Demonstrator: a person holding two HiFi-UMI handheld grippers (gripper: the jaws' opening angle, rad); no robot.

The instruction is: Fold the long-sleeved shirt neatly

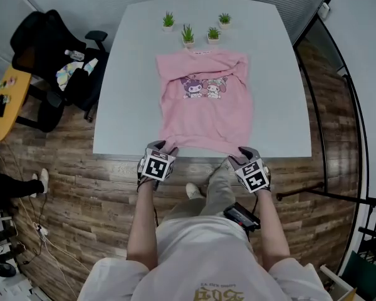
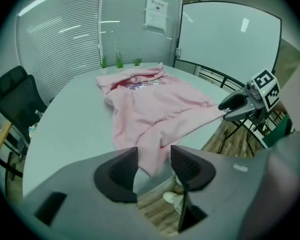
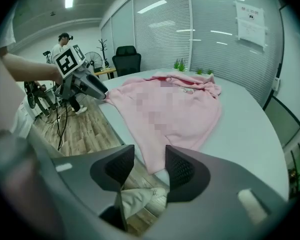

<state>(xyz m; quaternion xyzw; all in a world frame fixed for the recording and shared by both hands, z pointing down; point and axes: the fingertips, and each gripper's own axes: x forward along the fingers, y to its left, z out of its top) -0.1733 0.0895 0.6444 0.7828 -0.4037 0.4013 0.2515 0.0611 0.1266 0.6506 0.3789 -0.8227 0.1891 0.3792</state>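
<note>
At 6 o'clock, left gripper [image 1: 165, 147] and right gripper [image 1: 244, 152] gape around shirt [image 1: 203, 108] hem corners; next, likely clamp, fold toward 12

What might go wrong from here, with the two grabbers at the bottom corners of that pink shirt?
1. Only the very hem corners of the pink shirt lie between the open jaws of the left gripper and the right gripper. If they close here, they may catch too little cloth and slip off.
2. The potted plants stand right beside the collar. Carrying the hem forward for a fold might knock them over.
</note>
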